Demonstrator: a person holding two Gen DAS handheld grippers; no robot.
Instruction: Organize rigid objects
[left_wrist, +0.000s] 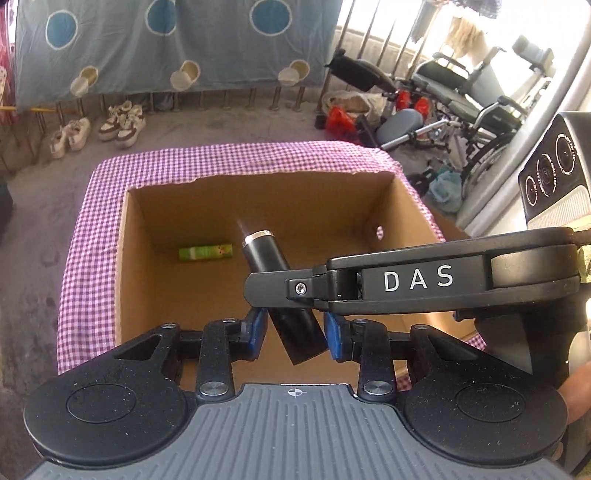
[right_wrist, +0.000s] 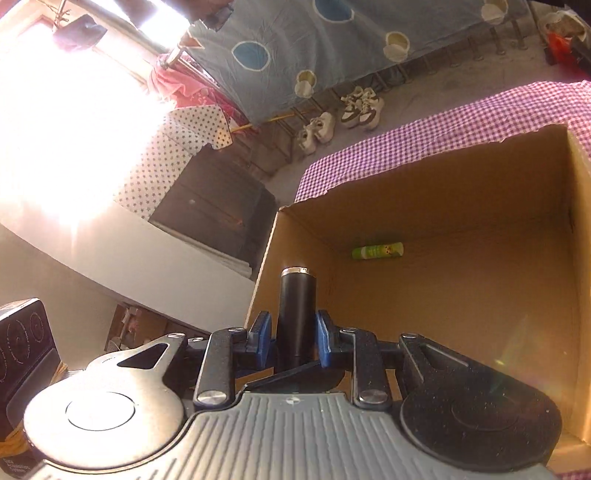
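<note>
black cylinder: a dark tube with a silver ring at its far end (left_wrist: 275, 280), held tilted above the open cardboard box; in the right wrist view it stands nearly straight up the frame (right_wrist: 297, 314).
left hand-held gripper: (left_wrist: 293, 334) its blue pads sit on either side of the cylinder's lower part; the right pad touches it, a thin gap shows at the left pad, so a firm pinch cannot be told for sure.
right hand-held gripper: (right_wrist: 293, 338) blue pads pressed on both sides of the cylinder, pinching it; in the left wrist view its black body marked "das" (left_wrist: 417, 278) crosses in front of the cylinder from the right.
cardboard box: (left_wrist: 258, 199) open at the top, brown, with a torn far rim and a small hole in its right wall.
green tube: (left_wrist: 205, 252) lies on its side on the box floor near the far left corner, well apart from the cylinder.
bench: covered with a purple-and-white checked cloth (left_wrist: 85, 236) that the box stands on.
speaker: a dark box with round dials (left_wrist: 554, 173), at the right beside the bench.
floor: grey, with pairs of white shoes (left_wrist: 110, 127) by the far railing.
hanging sheet: blue-grey with blue circles (left_wrist: 177, 40), behind the shoes.
wheelchair: (left_wrist: 476, 99) at the far right, near red bags.
</note>
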